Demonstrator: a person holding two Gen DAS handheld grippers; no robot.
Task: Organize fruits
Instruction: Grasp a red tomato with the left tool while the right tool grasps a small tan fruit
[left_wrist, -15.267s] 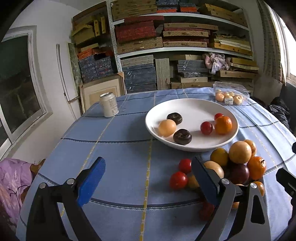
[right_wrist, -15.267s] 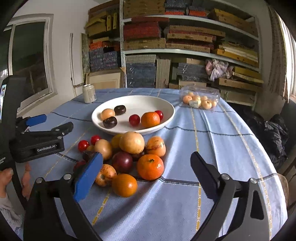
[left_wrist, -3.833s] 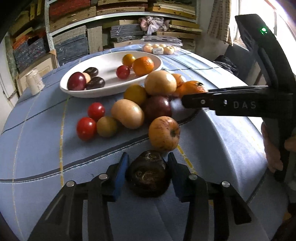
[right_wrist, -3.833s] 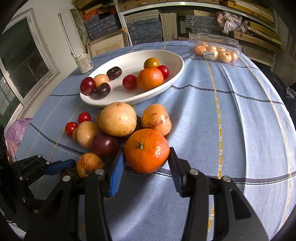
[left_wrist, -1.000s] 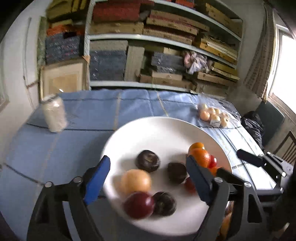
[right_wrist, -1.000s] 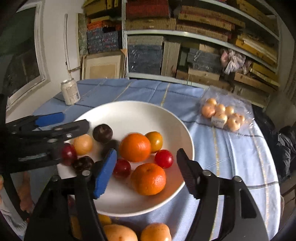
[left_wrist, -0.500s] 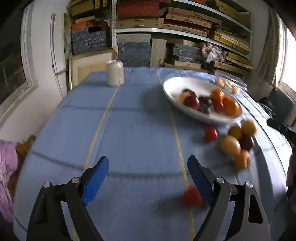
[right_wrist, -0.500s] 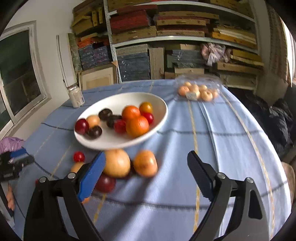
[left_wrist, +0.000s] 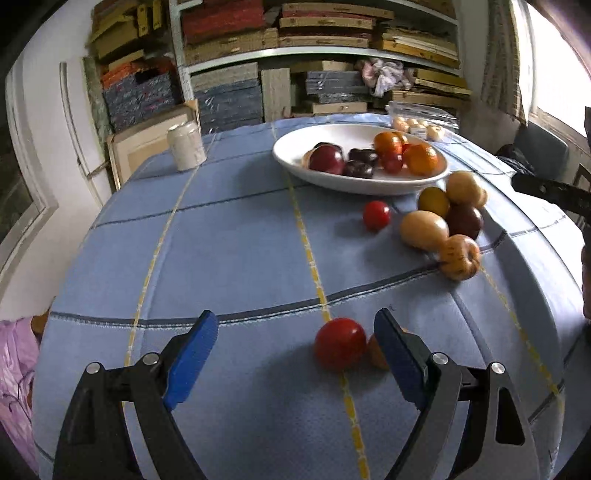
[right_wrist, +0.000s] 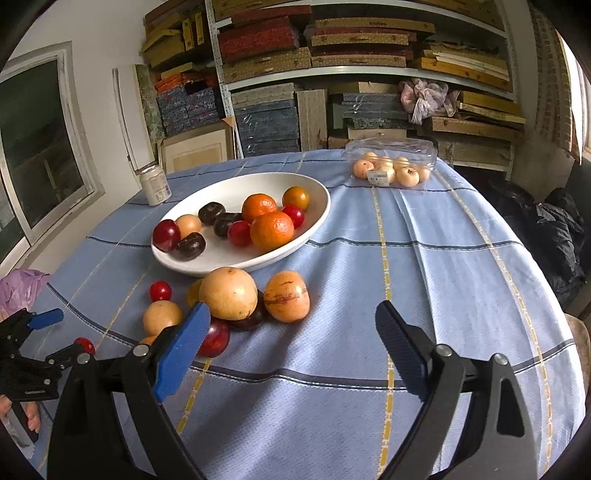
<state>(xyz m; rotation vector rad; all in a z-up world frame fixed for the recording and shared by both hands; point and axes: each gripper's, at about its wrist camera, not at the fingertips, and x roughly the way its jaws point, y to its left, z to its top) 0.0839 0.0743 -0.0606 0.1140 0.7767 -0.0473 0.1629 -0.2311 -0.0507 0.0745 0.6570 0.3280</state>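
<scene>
Left tool (left_wrist: 291, 354) spread wide, angled downward, gripping nothing. Right tool (right_wrist: 288, 343) likewise wide, empty, tilted downward, a hand (right_wrist: 16, 413) at eight o'clock.

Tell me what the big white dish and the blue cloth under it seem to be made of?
The dish looks like glazed ceramic, possibly melamine: smooth, uniformly white, with soft highlights along its rim. The cloth looks like woven cotton or a similar textile: matte, with a fine pebbled weave, woven dark and yellow stripes, and soft draping over the table edge.

Black left gripper (left_wrist: 291, 347) and right gripper (right_wrist: 288, 343), blue-padded jaws, silver screws.
</scene>
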